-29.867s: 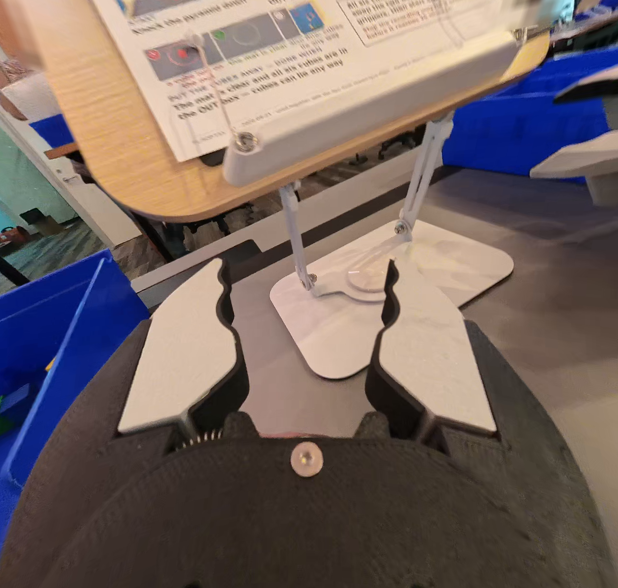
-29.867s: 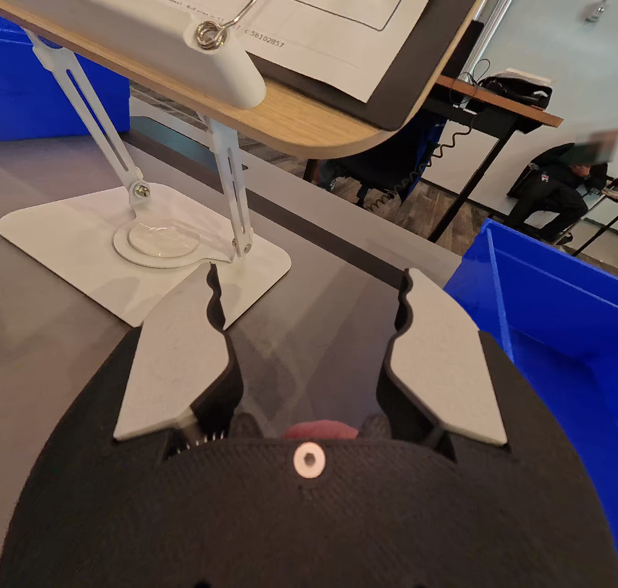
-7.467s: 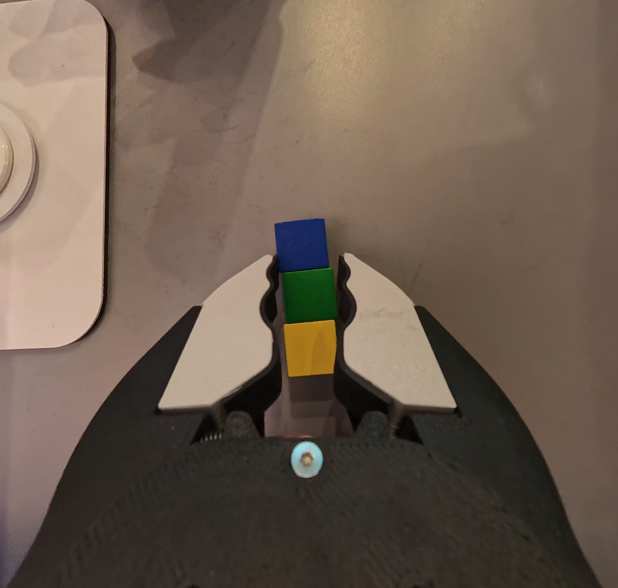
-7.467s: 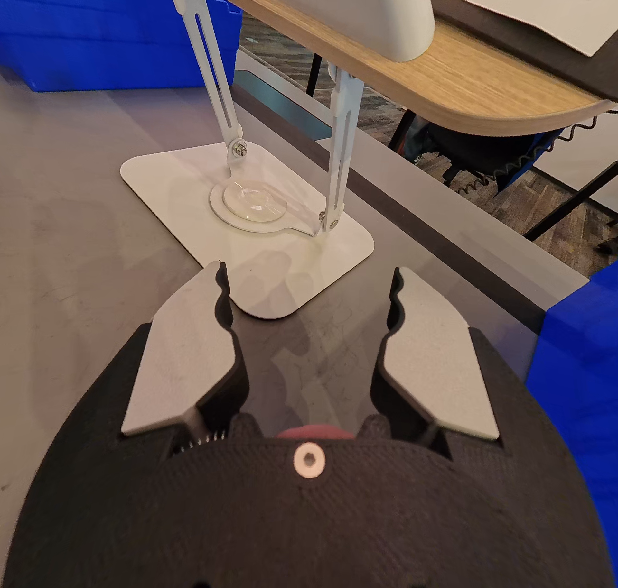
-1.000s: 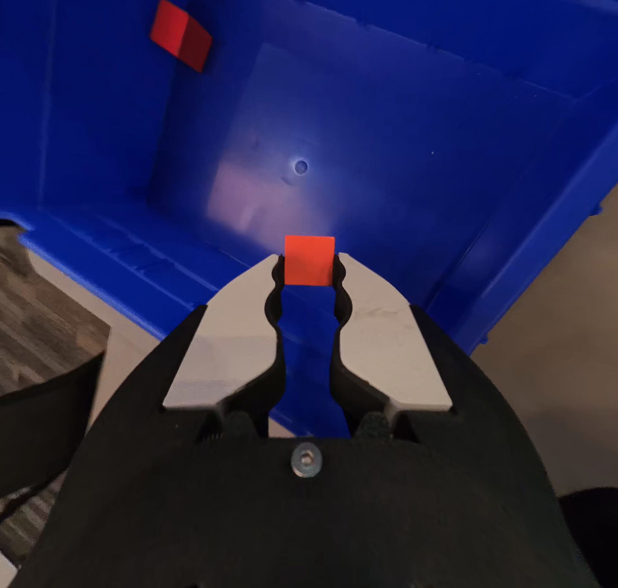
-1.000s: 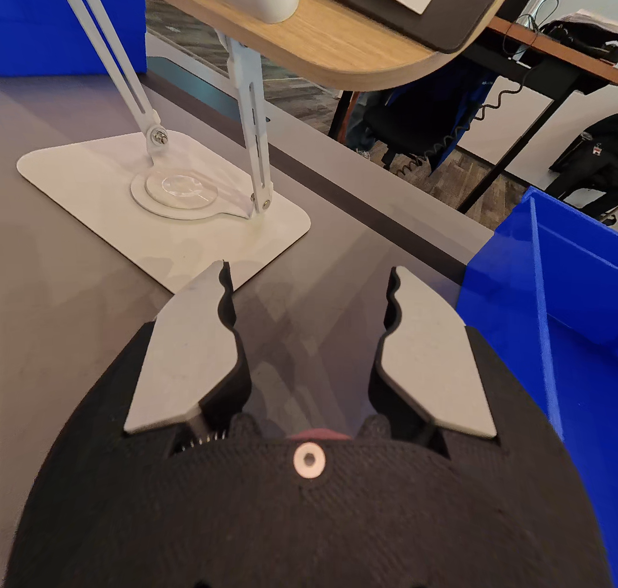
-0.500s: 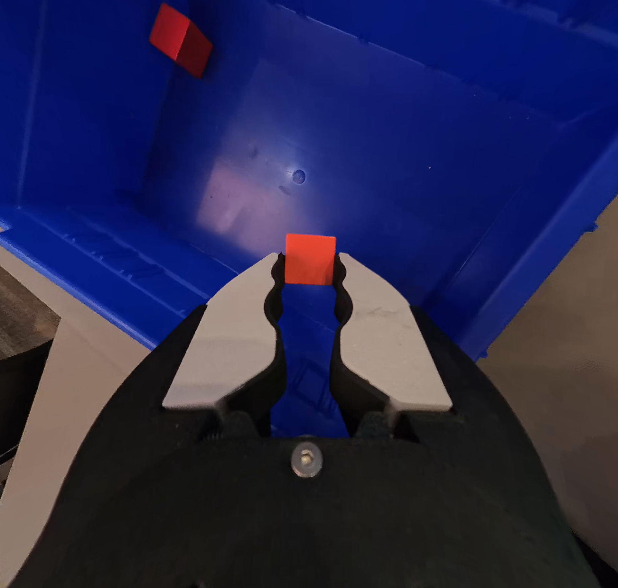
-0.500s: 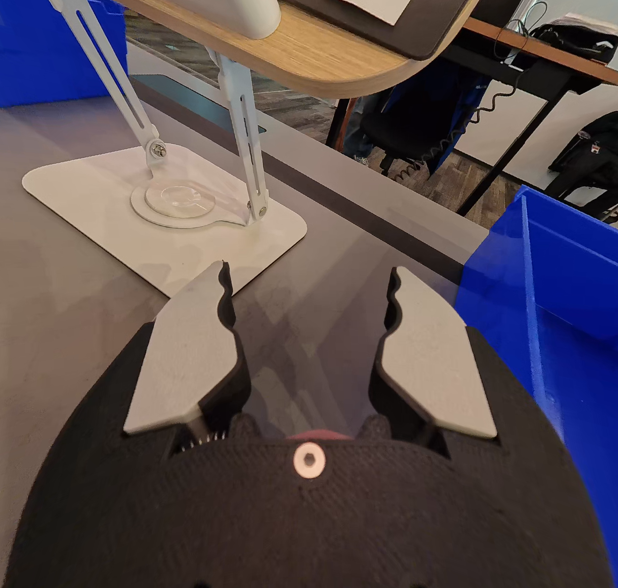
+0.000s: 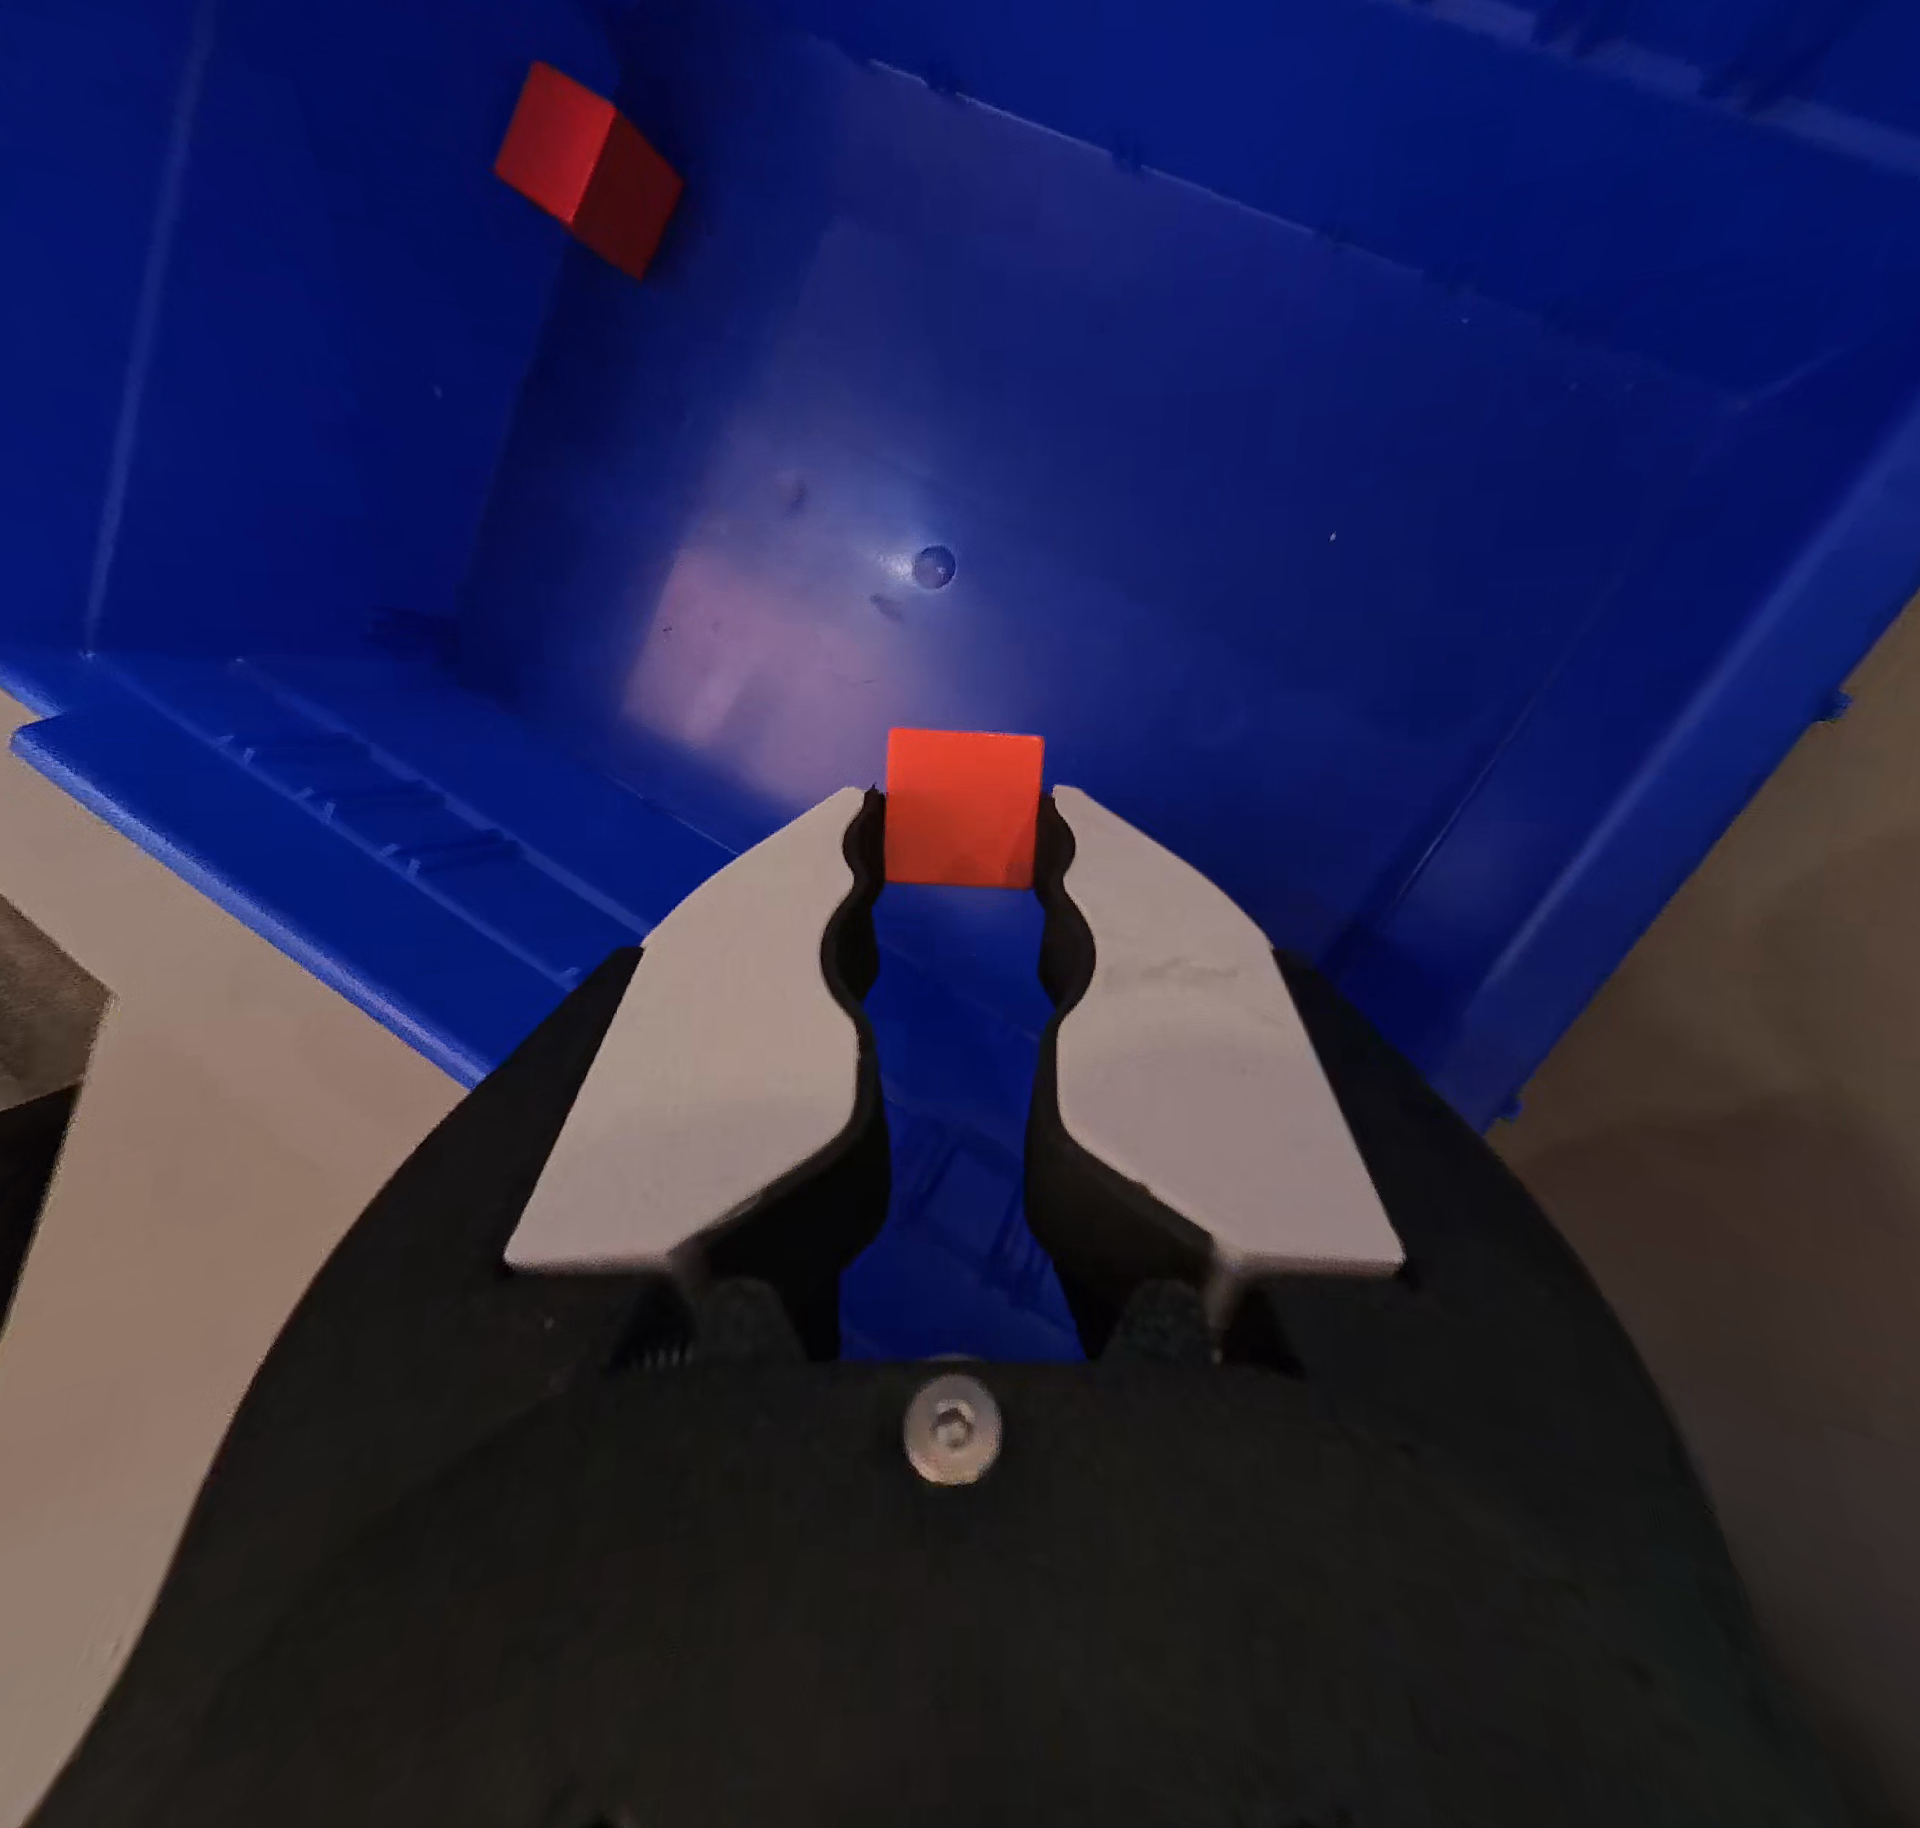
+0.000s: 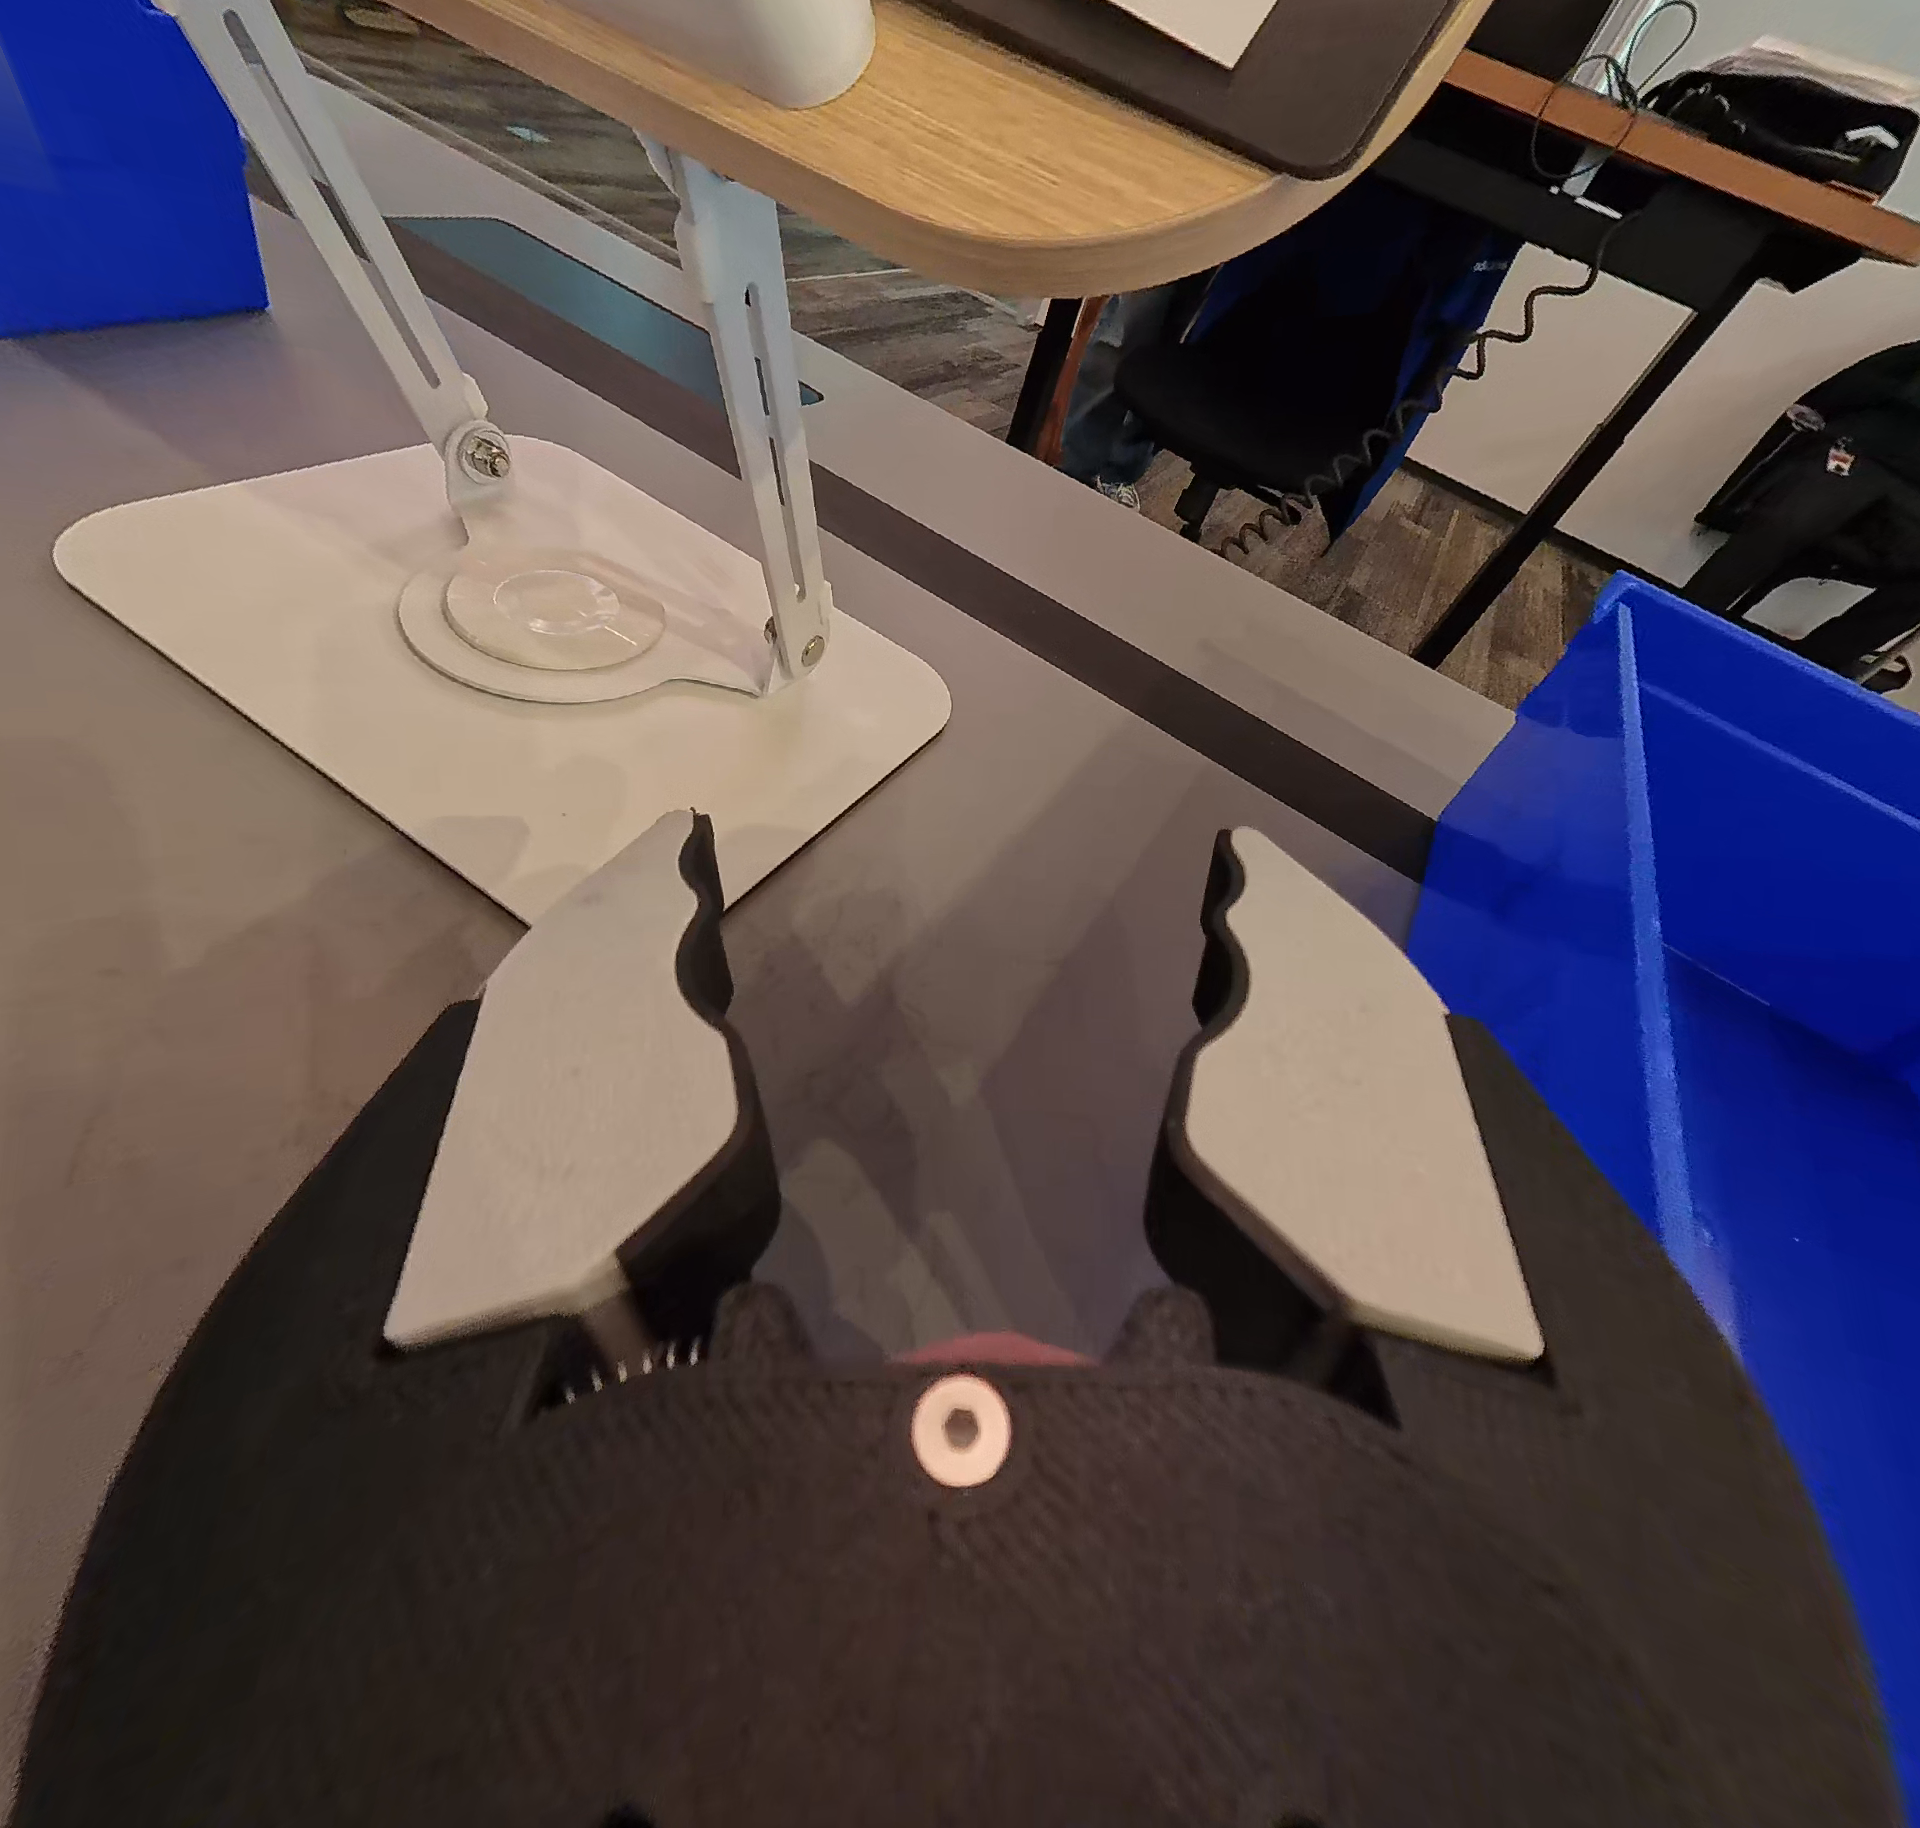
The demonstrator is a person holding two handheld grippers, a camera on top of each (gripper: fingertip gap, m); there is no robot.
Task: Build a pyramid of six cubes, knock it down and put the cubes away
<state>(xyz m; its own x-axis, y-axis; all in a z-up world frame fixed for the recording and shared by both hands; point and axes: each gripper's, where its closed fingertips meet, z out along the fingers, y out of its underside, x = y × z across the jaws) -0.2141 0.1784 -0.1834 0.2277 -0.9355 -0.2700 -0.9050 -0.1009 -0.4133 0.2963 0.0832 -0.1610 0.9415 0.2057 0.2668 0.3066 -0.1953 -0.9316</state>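
Note:
My left gripper [image 9: 961, 802] is shut on a red-orange cube [image 9: 963, 808] held at its fingertips, above the inside of a blue bin [image 9: 1299, 344]. A second red cube [image 9: 587, 170] lies in the bin's far left corner. My right gripper [image 10: 961, 843] is open and empty, low over the grey table [image 10: 208, 999], with a blue bin's side wall [image 10: 1538, 843] just to its right. A sliver of something reddish [image 10: 992, 1350] shows under the right gripper's base; I cannot tell what it is.
A white stand base [image 10: 499, 729] with two slanted white legs [image 10: 764, 428] carries a wooden shelf [image 10: 935, 147] ahead left of the right gripper. Another blue bin [image 10: 114, 147] stands at far left. Desks, chairs and bags lie beyond the table edge. About 50 centimetres separates my left fingertips from my right.
The left gripper has moved forward and right over the bin with the cube still held. The right gripper has shifted slightly, its jaws still open.

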